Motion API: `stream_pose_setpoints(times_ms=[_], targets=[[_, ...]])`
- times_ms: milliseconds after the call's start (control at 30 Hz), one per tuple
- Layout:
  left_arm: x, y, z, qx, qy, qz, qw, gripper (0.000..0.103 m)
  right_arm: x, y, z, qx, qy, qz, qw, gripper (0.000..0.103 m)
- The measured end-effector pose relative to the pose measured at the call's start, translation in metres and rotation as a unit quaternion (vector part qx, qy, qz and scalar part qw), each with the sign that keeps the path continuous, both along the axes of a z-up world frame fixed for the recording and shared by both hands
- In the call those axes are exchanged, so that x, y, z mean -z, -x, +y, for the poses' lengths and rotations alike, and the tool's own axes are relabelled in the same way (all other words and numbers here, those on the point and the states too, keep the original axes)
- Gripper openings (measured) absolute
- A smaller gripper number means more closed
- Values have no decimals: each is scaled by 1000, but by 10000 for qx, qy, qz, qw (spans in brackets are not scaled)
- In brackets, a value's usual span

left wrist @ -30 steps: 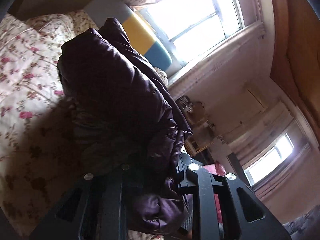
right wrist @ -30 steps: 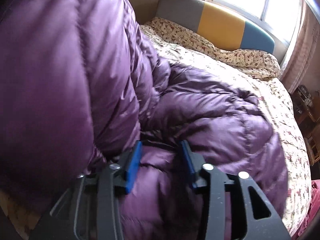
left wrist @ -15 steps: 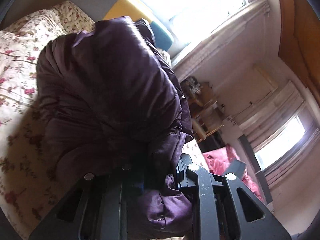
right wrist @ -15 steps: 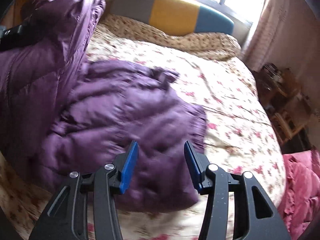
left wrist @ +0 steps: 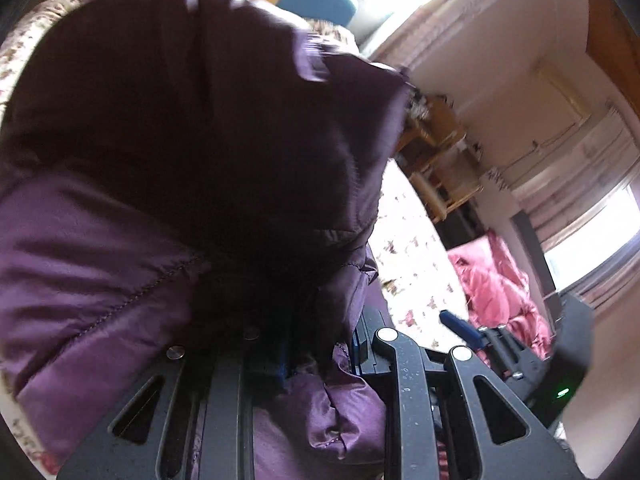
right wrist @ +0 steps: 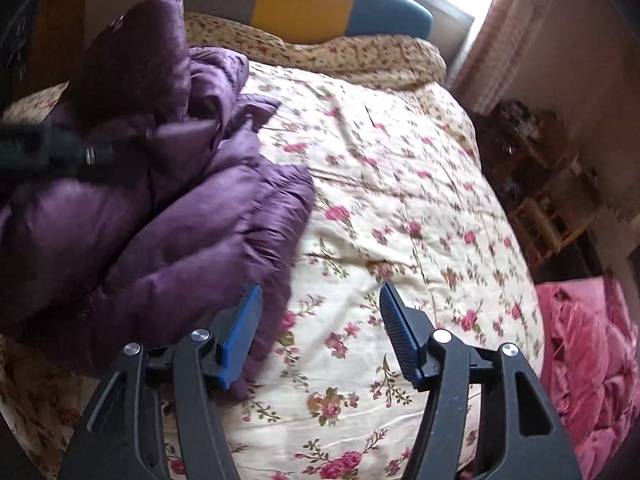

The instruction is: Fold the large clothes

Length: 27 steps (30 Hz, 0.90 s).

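A purple puffer jacket [right wrist: 168, 216] lies bunched on the left side of a bed with a floral cover [right wrist: 400, 208]. My left gripper [left wrist: 320, 356] is shut on a fold of the jacket [left wrist: 180, 140], which fills most of the left wrist view; it also shows in the right wrist view [right wrist: 72, 152], holding part of the jacket lifted. My right gripper [right wrist: 320, 332] is open and empty, just right of the jacket's near edge, above the cover. It also shows in the left wrist view [left wrist: 460, 324].
A headboard [right wrist: 312, 4] of grey, yellow and blue panels stands at the far end under a window. A pink quilt [right wrist: 592, 360] lies off the bed's right side. Wooden shelves [right wrist: 544, 208] with clutter stand by the right wall.
My right gripper has let go of the jacket, opened wider and moved right, off the jacket. My left gripper has carried its fold of jacket over, closer to the camera.
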<state>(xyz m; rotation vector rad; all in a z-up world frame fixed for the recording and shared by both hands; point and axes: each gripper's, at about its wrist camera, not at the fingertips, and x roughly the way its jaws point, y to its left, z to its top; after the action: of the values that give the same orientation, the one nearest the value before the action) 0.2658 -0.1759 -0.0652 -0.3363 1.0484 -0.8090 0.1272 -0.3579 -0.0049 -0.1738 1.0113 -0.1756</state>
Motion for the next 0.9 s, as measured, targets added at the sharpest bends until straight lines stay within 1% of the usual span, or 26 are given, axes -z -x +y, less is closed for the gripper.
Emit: stream_pose_setpoints(times_ms=[67,100,133,167,233,267,300,333,433,500,533,567,633,700,733,800,900], targets=[[2,3,-7,94,-112,-40,9999,21,3,0,-7,96,-135,51,9999,60],[0,4,-7,119,-148,-79,9998,23,4,1,-9,117,-172,57,9998,60],[-3,6,-6,134,-132,-88,9998,24,4,0,-10,128,-197,65,9997,60],[-10,7,-5,144,-58,-63,9999,28,5,0,-11,144,-241,78,9996,60],[-19,7,-2,169,81,-32,9998,39,4,1,-11,160,-315,76,9993,60],[-27,10,3,195,196,-58,9996,52,3,1,-9,154,-307,67,9994,60],[-34,14,6,202,265,-121,9994,62,3,2,-7,149,-299,61,9994,60],[-41,18,10,196,313,-201,9991,64,2,2,-4,143,-302,55,9994,60],[-61,24,26,243,562,-352,9975,65,-1,4,1,113,-298,31,9995,60],[-72,29,46,179,736,-468,9960,65,-5,5,4,96,-285,2,9995,60],[-78,32,59,79,815,-524,9953,65,-9,6,7,74,-281,-20,9996,60],[-81,33,69,-58,807,-577,9951,65,-11,7,9,58,-277,-33,9996,60],[-80,35,96,-405,709,-623,9947,65,-17,9,15,5,-251,-79,9997,60],[-71,36,121,-767,576,-548,9939,65,-23,11,22,-57,-241,-125,9996,60],[-67,41,126,-906,514,-507,9933,65,-26,12,25,-95,-248,-146,9995,60],[-50,46,149,-1312,181,-388,9904,65,-31,13,30,-159,-260,-175,9994,60],[-26,52,174,-1659,-216,-234,9856,65,-38,15,41,-309,-287,-220,9989,60]])
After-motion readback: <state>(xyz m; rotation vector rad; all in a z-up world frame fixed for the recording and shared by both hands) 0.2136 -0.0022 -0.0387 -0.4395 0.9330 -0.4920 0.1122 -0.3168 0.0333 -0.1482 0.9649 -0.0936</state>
